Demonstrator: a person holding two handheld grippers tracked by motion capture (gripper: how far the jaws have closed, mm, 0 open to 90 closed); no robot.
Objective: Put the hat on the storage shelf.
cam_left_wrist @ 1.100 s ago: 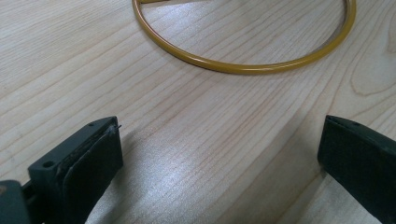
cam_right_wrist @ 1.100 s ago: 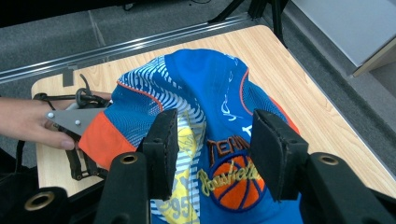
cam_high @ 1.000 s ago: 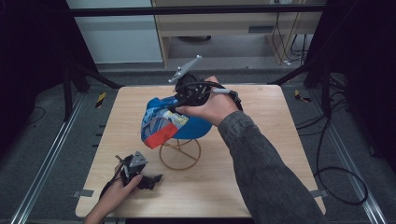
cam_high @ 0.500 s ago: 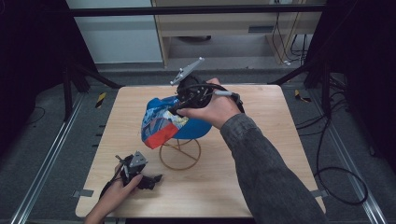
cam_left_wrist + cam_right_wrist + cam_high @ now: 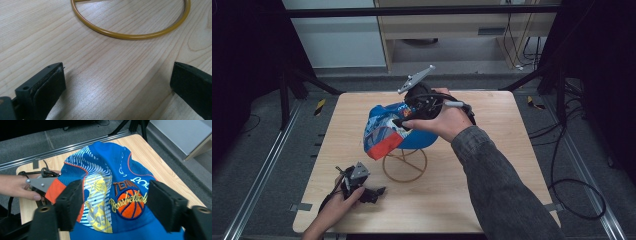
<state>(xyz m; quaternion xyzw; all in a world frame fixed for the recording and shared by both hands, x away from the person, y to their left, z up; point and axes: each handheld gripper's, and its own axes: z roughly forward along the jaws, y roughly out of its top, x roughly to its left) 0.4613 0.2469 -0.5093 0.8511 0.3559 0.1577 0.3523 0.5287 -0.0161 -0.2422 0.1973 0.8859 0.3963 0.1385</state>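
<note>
On the wire stand (image 5: 405,165) sits a blue cap (image 5: 117,187)

The cap (image 5: 393,131) covers the top of the wire stand (image 5: 405,165) (only its ring base is seen), and the gripper view's top edge crops that ring.

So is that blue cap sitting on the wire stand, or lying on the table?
On the stand. The cap sits raised above the table, with the stand's yellow ring base below it.
</note>
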